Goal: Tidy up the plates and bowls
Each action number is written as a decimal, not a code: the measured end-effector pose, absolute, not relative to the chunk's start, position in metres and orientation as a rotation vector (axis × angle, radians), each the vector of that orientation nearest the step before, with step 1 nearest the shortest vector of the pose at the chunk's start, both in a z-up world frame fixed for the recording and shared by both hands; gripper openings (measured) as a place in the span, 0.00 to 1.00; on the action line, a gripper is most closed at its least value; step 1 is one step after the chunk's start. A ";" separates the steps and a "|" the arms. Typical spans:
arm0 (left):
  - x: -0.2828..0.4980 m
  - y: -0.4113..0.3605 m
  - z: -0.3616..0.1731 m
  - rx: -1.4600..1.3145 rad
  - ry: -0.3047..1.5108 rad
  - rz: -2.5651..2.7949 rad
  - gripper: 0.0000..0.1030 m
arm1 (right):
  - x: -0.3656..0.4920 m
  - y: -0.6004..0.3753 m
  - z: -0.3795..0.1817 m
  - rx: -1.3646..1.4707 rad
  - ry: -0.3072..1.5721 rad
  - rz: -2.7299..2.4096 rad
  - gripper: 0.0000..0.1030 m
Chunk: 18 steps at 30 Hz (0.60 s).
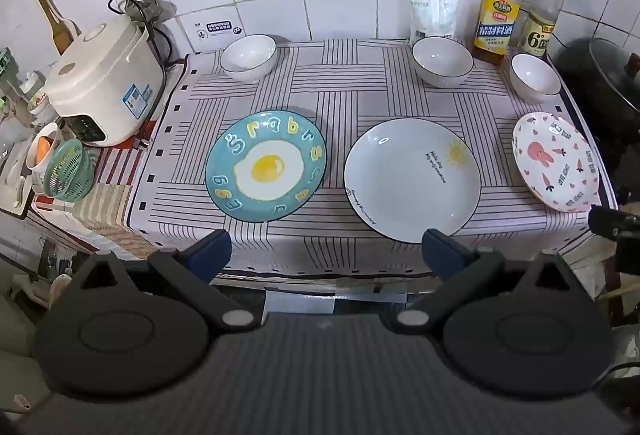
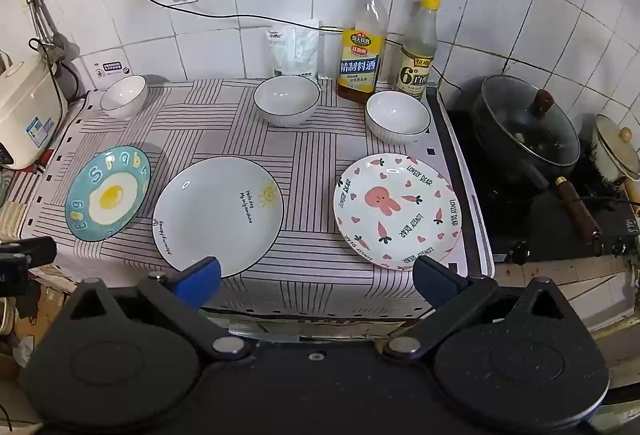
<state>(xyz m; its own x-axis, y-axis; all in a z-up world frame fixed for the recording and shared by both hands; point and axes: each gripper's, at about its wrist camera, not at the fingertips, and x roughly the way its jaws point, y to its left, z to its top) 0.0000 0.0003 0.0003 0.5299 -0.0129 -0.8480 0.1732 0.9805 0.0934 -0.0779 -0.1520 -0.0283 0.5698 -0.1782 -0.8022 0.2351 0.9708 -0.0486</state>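
Three plates lie in a row on the striped cloth: a teal egg plate (image 1: 266, 165) (image 2: 108, 194) at left, a white sun plate (image 1: 412, 179) (image 2: 218, 217) in the middle, a pink rabbit plate (image 1: 557, 162) (image 2: 398, 211) at right. Three white bowls stand behind them: left (image 1: 249, 58) (image 2: 123, 96), middle (image 1: 442, 61) (image 2: 287, 105), right (image 1: 535, 77) (image 2: 398, 117). My left gripper (image 1: 326, 253) is open and empty, above the table's front edge before the egg and sun plates. My right gripper (image 2: 318, 281) is open and empty, before the sun and rabbit plates.
Two bottles (image 2: 362, 43) (image 2: 418, 51) and a white bag (image 2: 294, 47) stand against the tiled wall. A rice cooker (image 1: 106, 79) is at left with a green basket (image 1: 68, 171). A lidded black pan (image 2: 526, 127) sits on the stove at right.
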 end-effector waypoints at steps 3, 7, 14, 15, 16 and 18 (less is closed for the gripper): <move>-0.001 0.001 0.002 0.164 1.009 -0.119 1.00 | -0.077 -0.154 -0.027 0.060 0.938 -0.247 1.00; -0.006 0.003 -0.006 0.168 1.015 -0.124 0.97 | -0.077 -0.147 -0.030 0.055 0.942 -0.249 1.00; -0.011 0.006 -0.012 0.166 1.006 -0.135 0.97 | -0.075 -0.145 -0.032 0.047 0.945 -0.238 1.00; -0.011 0.007 -0.012 0.163 1.006 -0.135 0.98 | -0.074 -0.145 -0.033 0.043 0.946 -0.238 1.00; -0.011 0.007 -0.013 0.160 1.006 -0.136 0.98 | -0.073 -0.145 -0.033 0.040 0.946 -0.242 1.00; -0.010 0.007 -0.012 0.161 1.007 -0.135 0.98 | -0.073 -0.144 -0.035 0.033 0.945 -0.250 1.00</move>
<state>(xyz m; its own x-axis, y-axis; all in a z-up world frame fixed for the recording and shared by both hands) -0.0095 0.0073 -0.0125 0.5276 -0.0382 -0.8486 0.1863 0.9799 0.0717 -0.0731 -0.1440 -0.0349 0.5588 -0.1973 -0.8055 0.2265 0.9707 -0.0806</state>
